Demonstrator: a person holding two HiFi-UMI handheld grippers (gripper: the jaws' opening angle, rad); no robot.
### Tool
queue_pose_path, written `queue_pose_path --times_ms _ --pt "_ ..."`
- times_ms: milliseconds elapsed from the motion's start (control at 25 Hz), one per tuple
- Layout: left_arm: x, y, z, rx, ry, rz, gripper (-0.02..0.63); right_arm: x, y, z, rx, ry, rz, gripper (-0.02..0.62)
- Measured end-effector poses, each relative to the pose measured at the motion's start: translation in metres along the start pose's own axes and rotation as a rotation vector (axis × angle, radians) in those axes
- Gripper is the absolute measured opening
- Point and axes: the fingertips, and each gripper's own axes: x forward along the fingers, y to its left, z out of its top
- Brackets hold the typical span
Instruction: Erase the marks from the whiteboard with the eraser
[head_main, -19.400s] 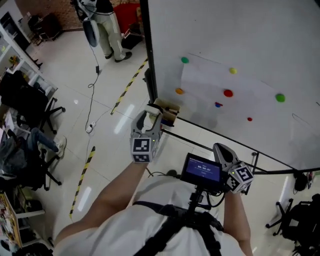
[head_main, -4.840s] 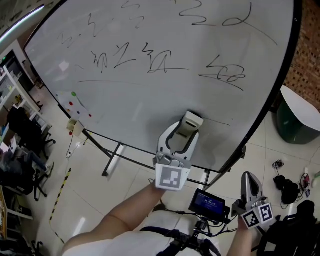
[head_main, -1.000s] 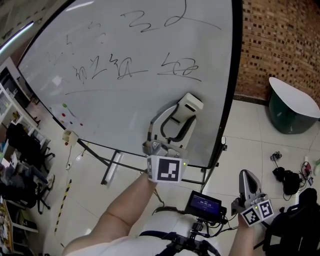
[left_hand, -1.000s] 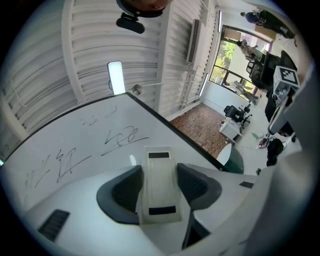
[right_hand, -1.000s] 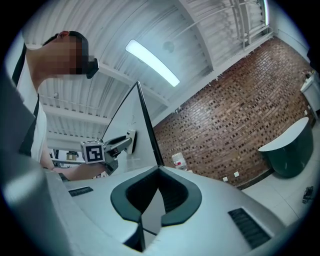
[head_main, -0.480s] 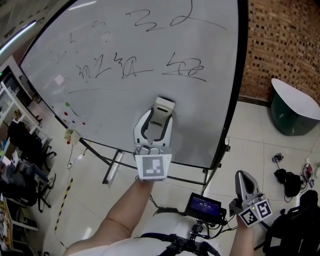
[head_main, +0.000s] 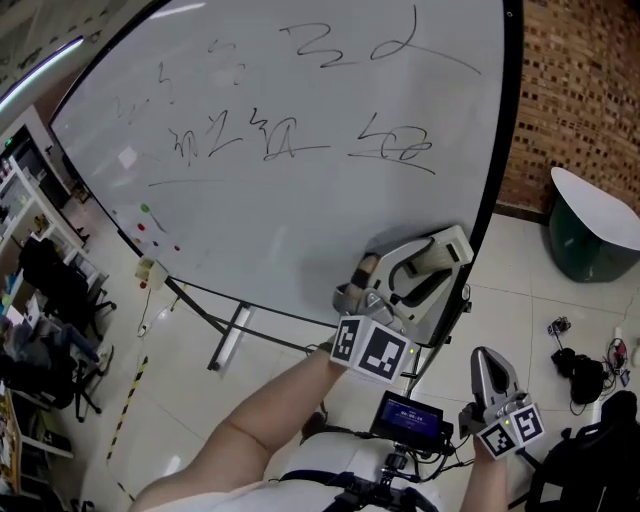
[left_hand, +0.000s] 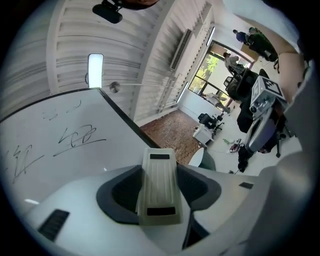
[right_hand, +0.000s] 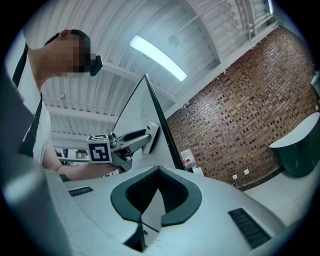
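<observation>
The whiteboard (head_main: 280, 230) bears black scribbled marks (head_main: 392, 146) across its upper part, with more at the top (head_main: 330, 45). My left gripper (head_main: 436, 262) is shut on the cream eraser (head_main: 452, 244), low on the board's right side, close to its black frame. In the left gripper view the eraser (left_hand: 159, 180) sits between the jaws of the left gripper (left_hand: 159, 200), with marks (left_hand: 75, 140) off to the left. The right gripper (head_main: 488, 362) hangs low by my waist, shut and empty. Its own view shows the right gripper (right_hand: 150, 212) with its jaws together.
A brick wall (head_main: 580, 80) and a dark green tub with a white top (head_main: 590, 215) stand right of the board. Coloured magnets (head_main: 150, 215) dot its lower left. The stand's legs (head_main: 228, 335) are below. Office chairs (head_main: 50, 290) are at the left; cables (head_main: 575, 365) lie on the floor.
My left gripper has swept the eraser from the board's lower middle to its lower right, near the frame, and now tilts to the right. The right gripper has stayed put.
</observation>
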Motion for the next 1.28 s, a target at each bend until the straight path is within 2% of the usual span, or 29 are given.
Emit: queue_pose_path --times_ms 120,160,320,400,440,560,600,640,760,840,920,1080,1120,1200,1280 --pt "-0.009 0.020 0.001 -0.135 -0.030 0.003 0.250 0.002 -0.001 0.004 -0.005 -0.009 -0.027 0.025" --pt "-0.012 0.030 0.003 -0.156 -0.041 0.019 0.250 0.003 -0.001 0.005 -0.008 -0.010 -0.036 0.025" --pt "-0.026 0.072 0.014 -0.149 -0.152 0.102 0.252 0.016 0.006 0.000 -0.006 -0.013 -0.049 0.025" --pt "-0.037 0.090 0.013 -0.175 -0.178 0.135 0.252 0.022 0.013 -0.004 -0.002 -0.011 -0.049 0.025" --pt "-0.043 0.099 0.010 -0.214 -0.191 0.154 0.252 0.026 0.016 -0.005 -0.001 -0.010 -0.050 0.025" --pt "-0.065 0.127 -0.014 -0.420 -0.176 0.201 0.252 0.038 0.024 -0.009 -0.001 -0.009 -0.051 0.025" --pt "-0.074 0.136 -0.024 -0.442 -0.151 0.223 0.252 0.043 0.027 -0.011 -0.001 -0.009 -0.049 0.025" --pt "-0.083 0.147 -0.034 -0.428 -0.123 0.255 0.252 0.049 0.030 -0.013 -0.002 -0.011 -0.043 0.025" --pt "-0.108 0.179 -0.062 -0.283 -0.045 0.381 0.252 0.071 0.041 -0.017 -0.011 -0.014 -0.015 0.025" --pt "-0.128 0.197 -0.080 -0.221 -0.010 0.451 0.253 0.080 0.051 -0.024 -0.009 -0.008 0.000 0.025" --pt "-0.147 0.215 -0.095 -0.202 0.007 0.513 0.253 0.086 0.061 -0.032 -0.002 0.002 0.008 0.025" --pt "-0.179 0.246 -0.125 -0.221 0.056 0.638 0.253 0.096 0.075 -0.040 -0.004 0.014 0.020 0.025" --pt "-0.184 0.252 -0.127 -0.211 0.056 0.663 0.252 0.100 0.077 -0.040 -0.005 0.011 0.025 0.025" --pt "-0.183 0.254 -0.118 -0.154 0.004 0.688 0.247 0.105 0.079 -0.042 -0.005 0.008 0.029 0.025" --pt "-0.172 0.242 -0.103 -0.100 -0.040 0.659 0.245 0.103 0.082 -0.045 0.000 0.014 0.021 0.025"
